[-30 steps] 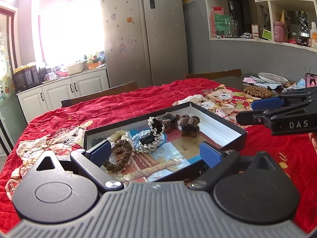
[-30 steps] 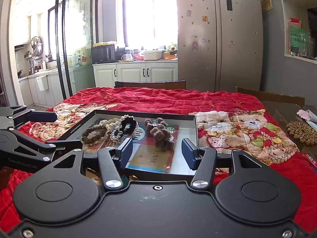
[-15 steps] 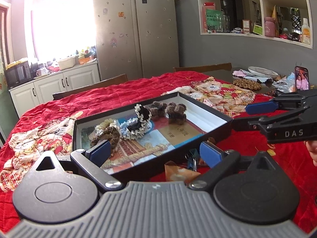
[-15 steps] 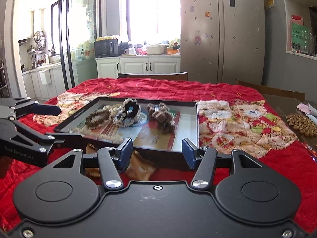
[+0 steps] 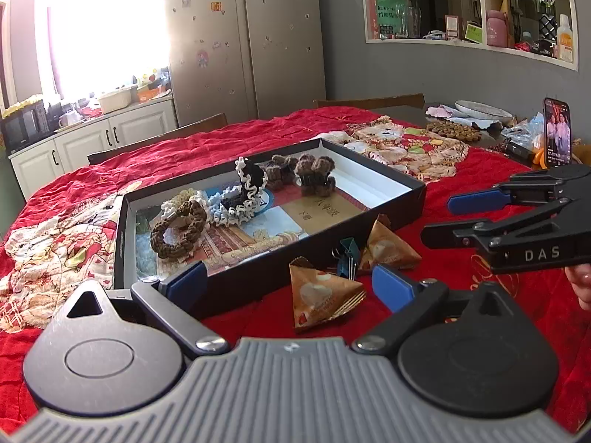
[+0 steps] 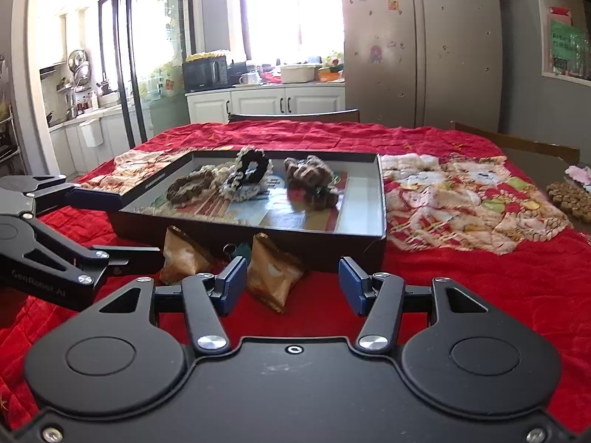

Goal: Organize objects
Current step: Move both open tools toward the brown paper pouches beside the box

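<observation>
Blue pads line the fingers of the left hand-held gripper (image 5: pixel 288 282), which stands wide open and holds nothing; its left pad (image 5: pixel 186 280) is in front of the near wall of the box, and between the pads lies a triangular snack packet (image 5: pixel 319 297) on the red cloth. The right hand-held gripper (image 6: pixel 291 284) is open too and empty, low over the worktop (image 6: pixel 461 280); the second snack packet (image 6: pixel 271 271) lies just left of the middle between its pads. Between the two packets a teal binder clip (image 5: pixel 347 254) rests on the cloth, close to the box wall; in the right wrist view it is mostly hidden. All three things are outside the container, just in front of its near side. The container is a shallow black box (image 5: pixel 410 192) with a white inner wall and a printed picture sheet on its bottom. Inside, toward the left, lies a brown crocheted scrunchie (image 5: pixel 177 230) with a cream one partly under it; beside them a black scrunchie with white frilled edge (image 5: pixel 249 184) stands up, leaning on a pale blue one. Further right in the box is a heap of brown fuzzy hair clips (image 5: pixel 306 173). The right part of the box bottom is bare. Well beyond, at the far right edge of the worktop, a phone (image 5: pixel 557 133) stands upright with its screen lit.
</observation>
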### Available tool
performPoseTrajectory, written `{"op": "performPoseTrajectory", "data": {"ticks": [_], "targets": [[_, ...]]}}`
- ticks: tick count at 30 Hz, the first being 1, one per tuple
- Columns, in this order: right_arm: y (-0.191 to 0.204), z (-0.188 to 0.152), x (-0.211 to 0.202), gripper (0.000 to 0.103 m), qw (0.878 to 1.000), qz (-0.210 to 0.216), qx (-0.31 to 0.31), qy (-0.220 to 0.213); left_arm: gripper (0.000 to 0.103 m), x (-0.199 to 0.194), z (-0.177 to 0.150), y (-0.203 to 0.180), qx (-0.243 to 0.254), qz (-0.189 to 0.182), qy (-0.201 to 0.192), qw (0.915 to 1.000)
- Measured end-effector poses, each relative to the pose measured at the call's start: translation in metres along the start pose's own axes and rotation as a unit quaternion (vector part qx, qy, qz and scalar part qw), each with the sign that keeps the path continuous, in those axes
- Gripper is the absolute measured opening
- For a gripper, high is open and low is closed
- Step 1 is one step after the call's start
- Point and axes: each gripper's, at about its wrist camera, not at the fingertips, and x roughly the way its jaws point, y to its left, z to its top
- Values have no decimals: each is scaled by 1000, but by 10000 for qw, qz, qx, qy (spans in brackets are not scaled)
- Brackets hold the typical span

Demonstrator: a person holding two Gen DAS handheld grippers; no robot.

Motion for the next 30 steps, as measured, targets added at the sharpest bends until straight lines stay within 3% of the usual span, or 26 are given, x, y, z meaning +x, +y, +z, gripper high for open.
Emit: {"op": "performPoseTrajectory", "data": {"ticks": [16, 30], "targets": [[6, -7, 33, 53, 9994, 111, 145, 283, 100, 27, -11, 1, -380, -82, 270, 9989], [3, -4, 55, 50, 9972, -41, 559, 493, 86, 38, -12, 3, -644, -186, 329, 9972]]}}
